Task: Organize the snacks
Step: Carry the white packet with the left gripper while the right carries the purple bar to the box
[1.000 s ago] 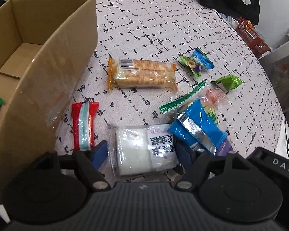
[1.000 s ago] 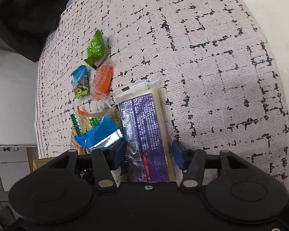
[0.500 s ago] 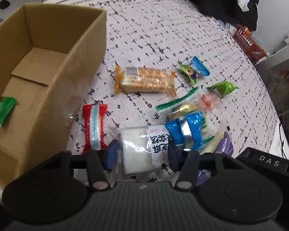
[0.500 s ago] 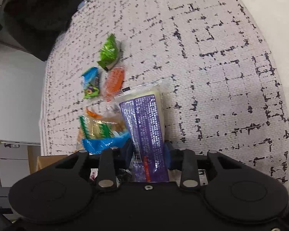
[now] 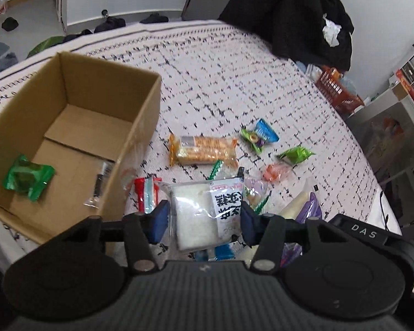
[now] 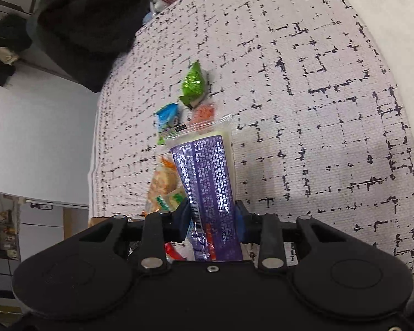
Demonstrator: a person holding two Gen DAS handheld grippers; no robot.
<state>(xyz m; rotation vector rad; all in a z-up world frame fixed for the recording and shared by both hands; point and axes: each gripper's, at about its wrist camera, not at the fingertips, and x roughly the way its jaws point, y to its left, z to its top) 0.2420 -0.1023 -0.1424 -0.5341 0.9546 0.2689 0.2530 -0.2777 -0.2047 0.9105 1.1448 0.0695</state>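
the left tongs (image 5: 204, 218) pinch a clear packet of white snack (image 5: 204, 215) with a printed label, both blue pads against its sides, and the packet hangs lifted off the patterned cloth (image 5: 234, 82) that covers the surface below. to the left of it stands an open cardboard box (image 5: 140, 127); a green wrapped snack (image 5: 27, 178) lies on its floor, with a small clear wrapper (image 5: 99, 184) near the inner wall. just beside the box's outer wall lies a red and pale blue packet (image 5: 146, 193). farther out on the cloth rest a long orange cracker pack (image 5: 204, 151), a blue and green candy (image 5: 259, 136), a bright green packet (image 5: 296, 154) and an orange sweet in clear wrap (image 5: 276, 171).

the right tongs (image 6: 211, 218) pinch a long purple packet (image 6: 209, 182) with a pale cream edge, held upright between the pads with its clear sealed end pointing away. beyond it the green packet, blue candy and orange sweet lie close together. a red basket (image 5: 336, 88) and dark clothing (image 5: 295, 13) sit past the far edge.
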